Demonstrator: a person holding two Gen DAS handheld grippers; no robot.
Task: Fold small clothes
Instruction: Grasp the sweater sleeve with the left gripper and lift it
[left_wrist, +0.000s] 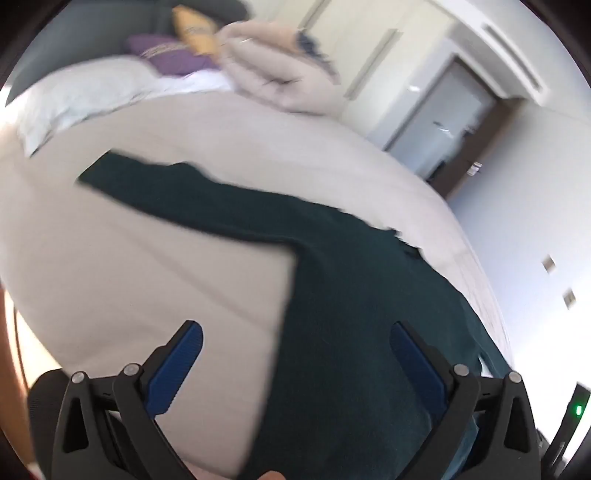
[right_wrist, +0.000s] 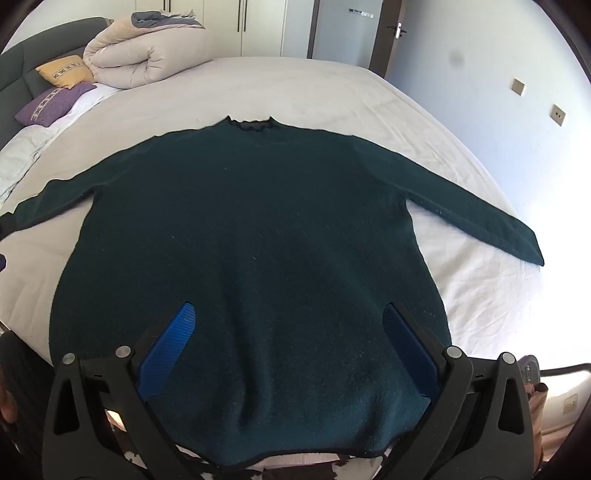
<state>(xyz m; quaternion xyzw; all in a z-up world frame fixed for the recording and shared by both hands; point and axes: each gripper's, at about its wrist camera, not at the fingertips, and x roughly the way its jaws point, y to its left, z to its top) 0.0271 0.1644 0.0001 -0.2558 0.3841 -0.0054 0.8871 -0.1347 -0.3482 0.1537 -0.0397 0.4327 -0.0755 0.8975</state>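
Both grippers stand with jaws fully spread and nothing between the blue pads. The right gripper (right_wrist: 286, 332) hovers over the near hem area of the dark green sweater (right_wrist: 251, 229), centred on the body. The left gripper (left_wrist: 297, 350) hangs over the left side seam, one pad over bare bed sheet (left_wrist: 147, 266), the other over fabric; this view is motion-blurred.

Position of the garment: the sweater lies flat on the bed, collar (right_wrist: 249, 123) at the far side, hem at the near edge, both sleeves extended outward left and right.

Task status: laid out and smoothed, judged complete. No fold is visible. Remaining, by estimate: fold each sleeve inward, then fold the body.

A rolled duvet (right_wrist: 144, 55) and two cushions sit at the far left.
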